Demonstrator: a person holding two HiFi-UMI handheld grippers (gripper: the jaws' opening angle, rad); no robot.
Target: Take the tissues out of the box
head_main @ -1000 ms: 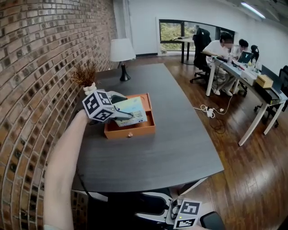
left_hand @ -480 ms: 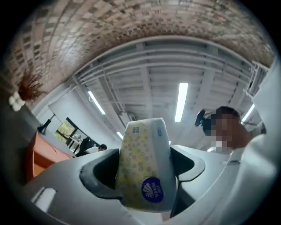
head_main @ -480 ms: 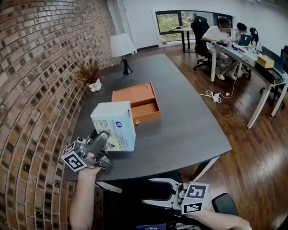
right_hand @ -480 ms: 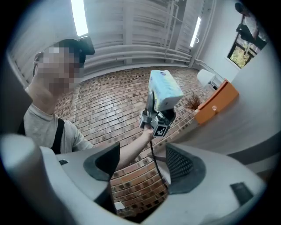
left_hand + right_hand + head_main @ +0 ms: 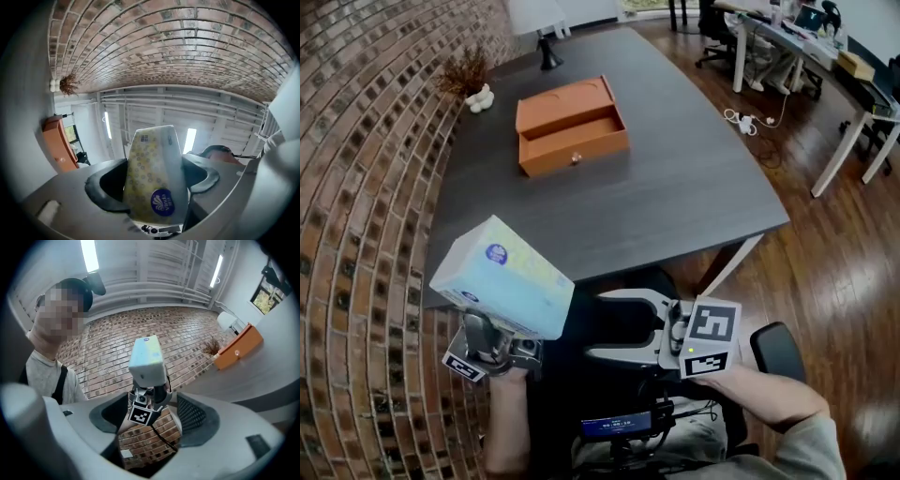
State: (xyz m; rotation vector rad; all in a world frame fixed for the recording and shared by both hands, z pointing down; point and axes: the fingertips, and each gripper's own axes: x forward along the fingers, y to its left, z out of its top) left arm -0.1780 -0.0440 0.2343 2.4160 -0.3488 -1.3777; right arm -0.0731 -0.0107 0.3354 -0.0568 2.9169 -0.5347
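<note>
The tissue box (image 5: 502, 277) sits clamped between the jaws of our left gripper (image 5: 499, 326), which press on its two long sides and hold it tilted up in the air. It is a rectangular pack with softened corners. Its broad face is pale blue, and the narrow end facing the jaws is yellow with a print of small rings and a round blue emblem (image 5: 161, 202). In the left gripper view the box (image 5: 154, 164) fills the gap from pad to pad, and the dark rubber fingertips (image 5: 108, 187) curve round it on both sides.

Beyond the left jaws runs the brick wall (image 5: 356, 187), rough, reddish-brown and mortar-lined. Ahead of both pairs of jaws lies the table (image 5: 675, 187), a dark matte top with a faint wood grain and rounded edges. Far across it from the jaws stands an orange drawer case (image 5: 572, 127), smooth and boxy, with a shallow rounded recess in its top and a small pale knob (image 5: 573, 159) on the drawer front. Past that, by the wall, is a wiry dried plant (image 5: 467, 73).

Our right gripper (image 5: 598, 328) hangs below the table edge with its white, smooth-shelled jaws spread apart and nothing between them. Through that gap in the right gripper view we see the box (image 5: 146, 357) well off.
</note>
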